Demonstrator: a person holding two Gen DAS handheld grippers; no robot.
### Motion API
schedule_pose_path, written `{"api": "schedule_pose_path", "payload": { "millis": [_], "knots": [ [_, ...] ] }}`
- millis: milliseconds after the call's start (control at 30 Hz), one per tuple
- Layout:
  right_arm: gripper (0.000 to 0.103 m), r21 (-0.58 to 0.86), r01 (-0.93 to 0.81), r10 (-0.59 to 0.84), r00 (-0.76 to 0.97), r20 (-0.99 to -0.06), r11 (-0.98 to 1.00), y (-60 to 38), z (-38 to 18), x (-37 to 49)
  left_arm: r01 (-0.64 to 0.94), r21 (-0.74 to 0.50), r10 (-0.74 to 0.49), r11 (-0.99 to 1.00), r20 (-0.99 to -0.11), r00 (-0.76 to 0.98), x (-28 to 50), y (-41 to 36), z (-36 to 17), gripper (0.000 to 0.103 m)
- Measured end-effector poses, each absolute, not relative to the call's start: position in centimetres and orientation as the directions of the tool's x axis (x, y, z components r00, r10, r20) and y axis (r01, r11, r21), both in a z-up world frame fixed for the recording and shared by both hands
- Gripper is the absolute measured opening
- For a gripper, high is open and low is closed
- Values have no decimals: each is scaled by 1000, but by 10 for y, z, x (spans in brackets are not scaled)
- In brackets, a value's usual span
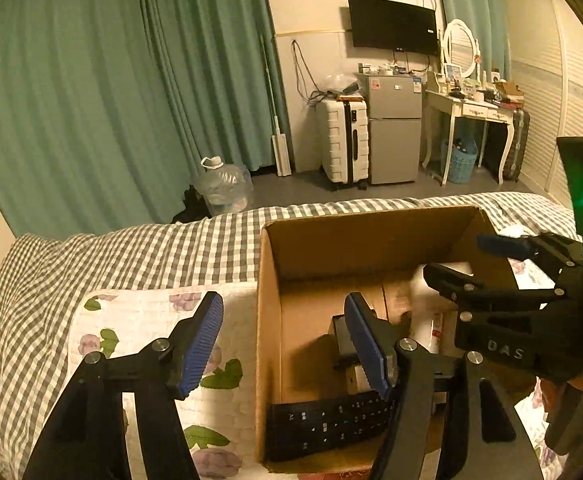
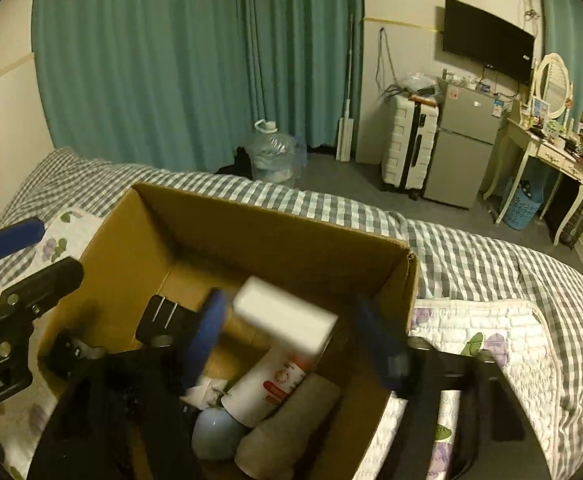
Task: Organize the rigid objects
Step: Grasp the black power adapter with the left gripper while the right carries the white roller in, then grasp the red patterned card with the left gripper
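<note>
Standing open on the grey-checked bedspread (image 2: 491, 264), the brown cardboard box (image 2: 251, 224) holds a white plastic bottle with a rectangular cap (image 2: 279, 344), a black remote control (image 1: 327, 424), a black plug adapter (image 2: 163, 316), a pale blue rounded object (image 2: 211, 434) and a grey cylinder (image 2: 287, 424). The right gripper (image 2: 291, 344) hovers over the box with jaws wide, the bottle lying between them, untouched as far as the blur allows. The left gripper (image 1: 283, 348), jaws wide and empty, straddles the box's 9 o'clock wall.
</note>
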State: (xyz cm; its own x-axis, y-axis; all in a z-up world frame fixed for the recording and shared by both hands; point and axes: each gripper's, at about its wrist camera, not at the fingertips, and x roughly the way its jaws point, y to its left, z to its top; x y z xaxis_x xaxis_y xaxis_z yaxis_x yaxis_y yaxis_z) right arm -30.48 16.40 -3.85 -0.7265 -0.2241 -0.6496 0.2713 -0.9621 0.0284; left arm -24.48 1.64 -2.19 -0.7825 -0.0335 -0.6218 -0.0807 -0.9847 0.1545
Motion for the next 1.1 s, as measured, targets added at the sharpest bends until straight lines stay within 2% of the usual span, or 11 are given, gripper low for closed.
{"api": "schedule_pose_path", "payload": {
  "millis": [133, 200, 400, 600, 700, 1100],
  "knots": [
    [82, 35, 238, -206, -749, -629, -971, 177, -25, -285, -81, 147, -27, -986, -615, -788, -231, 17, -14, 66],
    [89, 51, 215, -201, -764, -613, -975, 188, -16, -268, -84, 147, -24, -986, -612, -791, -215, 16, -8, 66],
    [94, 46, 178, -172, -801, -573, -983, 210, 7, -207, -69, 137, -29, -988, -607, -794, -175, 7, 4, 69],
    [98, 39, 168, -159, -797, -582, -985, 215, -6, -152, -41, 118, -42, -992, -626, -779, -142, -4, -2, 69],
    [102, 53, 156, -155, -768, -621, -986, 216, -29, -143, -49, 108, -33, -993, -646, -763, -134, -2, -15, 69],
    [102, -18, 178, -108, -667, -737, -984, 194, -96, -164, -87, 66, -2, -994, -811, -585, -163, 20, -125, 69]
  ]
}}
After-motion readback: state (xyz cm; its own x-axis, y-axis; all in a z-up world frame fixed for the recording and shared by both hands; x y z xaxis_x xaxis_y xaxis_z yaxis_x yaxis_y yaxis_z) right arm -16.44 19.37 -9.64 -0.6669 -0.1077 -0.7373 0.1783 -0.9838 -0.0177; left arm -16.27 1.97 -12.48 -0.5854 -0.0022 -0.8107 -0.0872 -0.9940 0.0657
